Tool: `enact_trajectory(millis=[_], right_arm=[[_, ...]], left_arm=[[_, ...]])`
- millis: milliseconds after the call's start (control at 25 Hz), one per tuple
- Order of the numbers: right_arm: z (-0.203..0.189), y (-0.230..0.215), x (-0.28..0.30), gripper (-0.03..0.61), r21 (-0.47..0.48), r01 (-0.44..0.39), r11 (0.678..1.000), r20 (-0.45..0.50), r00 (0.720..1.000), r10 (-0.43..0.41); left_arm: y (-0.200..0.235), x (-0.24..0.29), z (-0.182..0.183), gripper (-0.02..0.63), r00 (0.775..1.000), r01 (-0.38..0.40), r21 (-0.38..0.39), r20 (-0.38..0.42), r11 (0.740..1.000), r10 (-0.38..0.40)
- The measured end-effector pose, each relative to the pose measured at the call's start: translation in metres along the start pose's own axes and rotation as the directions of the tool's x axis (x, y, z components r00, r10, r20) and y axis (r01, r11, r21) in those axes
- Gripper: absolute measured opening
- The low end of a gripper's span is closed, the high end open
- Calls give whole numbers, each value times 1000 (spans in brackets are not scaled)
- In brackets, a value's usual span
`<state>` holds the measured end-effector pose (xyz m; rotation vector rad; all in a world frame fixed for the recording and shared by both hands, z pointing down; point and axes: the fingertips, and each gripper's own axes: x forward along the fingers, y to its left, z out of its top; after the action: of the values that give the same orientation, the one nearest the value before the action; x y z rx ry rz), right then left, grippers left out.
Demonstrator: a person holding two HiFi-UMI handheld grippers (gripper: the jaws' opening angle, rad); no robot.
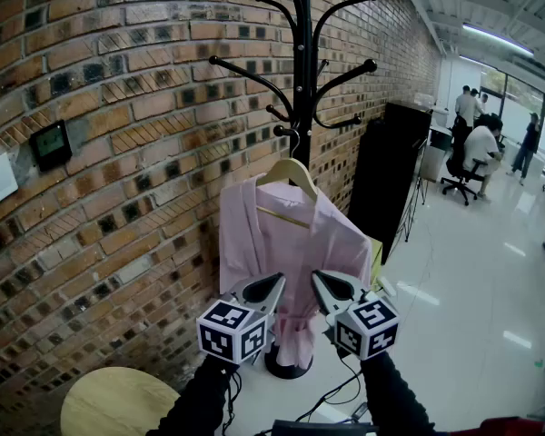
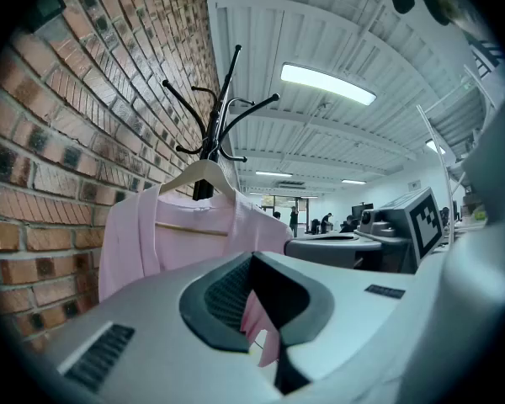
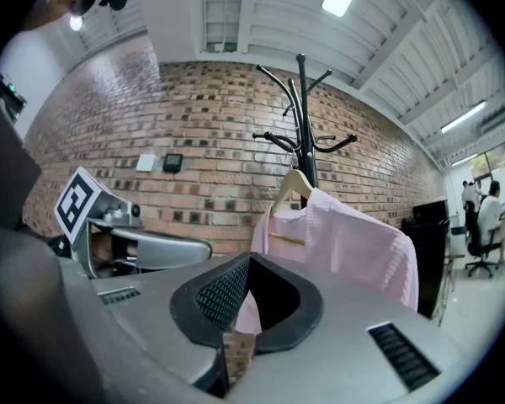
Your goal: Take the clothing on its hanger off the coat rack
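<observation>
Beyond right claw point(image 1: 320, 282), pink garment point(image 1: 295, 234), hanging apart

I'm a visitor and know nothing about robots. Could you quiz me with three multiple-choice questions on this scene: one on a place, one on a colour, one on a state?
1. Where does the pink cloth shirt hang?
A. on the black metal coat rack
B. on a door
C. over a railing

2. What colour is the wall behind it?
A. white
B. red-brown brick
C. green

3. How do the right gripper's jaws stand?
A. wide apart
B. shut on the shirt
C. shut, empty

Answers:
1. A, its pale wooden hanger hooks on the rack.
2. B, bricks show.
3. C, the tips meet with nothing between.
</observation>
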<state>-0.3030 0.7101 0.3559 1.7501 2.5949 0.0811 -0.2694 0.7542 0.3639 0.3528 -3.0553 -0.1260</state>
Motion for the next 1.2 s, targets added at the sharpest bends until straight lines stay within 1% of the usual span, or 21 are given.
enact_trajectory(millis=[120,240,320,400,480,520,640,680,760,840,1080,1200], right_arm=[[5,-10,4,2,-69,65,995,-3,998,-65],[16,-26,12,2,-102,120,988,9,993,-120],[25,-36,21,86,-130,139,982,4,990,-140],[38,-46,33,128,-178,164,970,2,986,-166],[52,-56,44,140,-247,204,948,1,978,-210],[58,-62,50,158,-284,225,932,0,972,-234],[75,-77,66,170,-371,276,886,-10,953,-301],[79,-82,71,195,-390,290,874,-18,947,-322],[85,-91,82,199,-427,303,852,-37,935,-352],[86,-97,94,199,-455,299,839,-70,927,-368],[76,-113,122,199,-490,280,826,-172,897,-406],[68,-122,130,198,-536,282,796,-205,871,-447]], left_arm=[[2,2,1,2,1000,2,4,-2,1000,-2],[5,3,4,2,1000,6,13,-4,1000,-6],[7,5,6,2,1000,10,17,-3,1000,-10],[11,5,7,2,1000,12,20,-4,1000,-12],[15,5,7,2,1000,11,24,-10,1000,-11],[16,5,6,2,1000,11,27,-14,1000,-10],[20,5,5,2,1000,11,39,-24,999,-10],[21,5,5,2,1000,11,42,-24,999,-10],[23,4,7,2,1000,11,45,-21,999,-10],[25,3,8,2,1000,10,43,-21,999,-9],[33,-4,7,2,1000,7,38,-29,999,-6],[38,-7,5,2,1000,4,33,-31,999,-3]])
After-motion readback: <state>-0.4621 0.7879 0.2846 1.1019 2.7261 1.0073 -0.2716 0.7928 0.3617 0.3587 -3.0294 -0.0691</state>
